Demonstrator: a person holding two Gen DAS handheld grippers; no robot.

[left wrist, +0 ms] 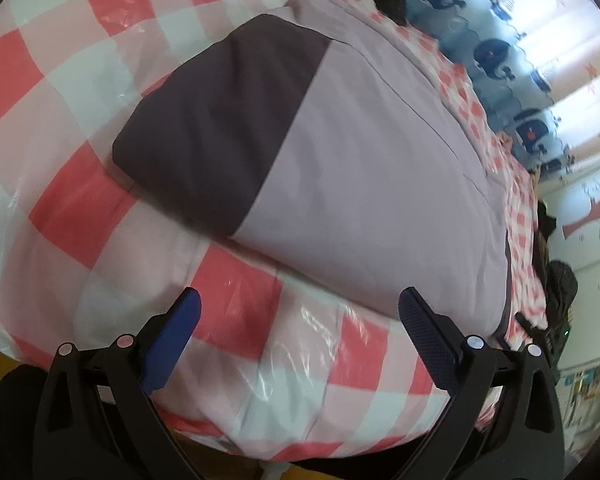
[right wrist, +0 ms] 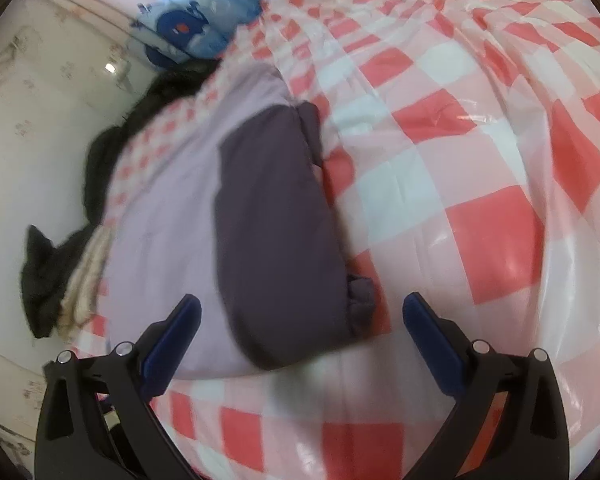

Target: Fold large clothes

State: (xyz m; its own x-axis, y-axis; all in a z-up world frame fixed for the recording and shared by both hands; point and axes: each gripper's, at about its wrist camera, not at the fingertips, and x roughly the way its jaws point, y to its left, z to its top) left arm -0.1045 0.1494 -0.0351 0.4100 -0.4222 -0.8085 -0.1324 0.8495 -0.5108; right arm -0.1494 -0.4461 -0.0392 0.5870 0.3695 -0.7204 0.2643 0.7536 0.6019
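1. My left gripper (left wrist: 300,316) is spread wide, holding nothing, above the checked bedcover (left wrist: 80,80).
2. My right gripper (right wrist: 302,320) is also wide apart and empty.
3. The folded garment (left wrist: 340,152), lilac with a dark purple panel, lies flat on the bedcover, ahead of both.

Checked plastic-covered bed (left wrist: 80,100), folded lilac-and-purple garment (left wrist: 340,152) lying on it

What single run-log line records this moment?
left gripper: open, empty | right gripper: open, empty | garment: lilac and dark purple, folded, on checked cover | contact: none
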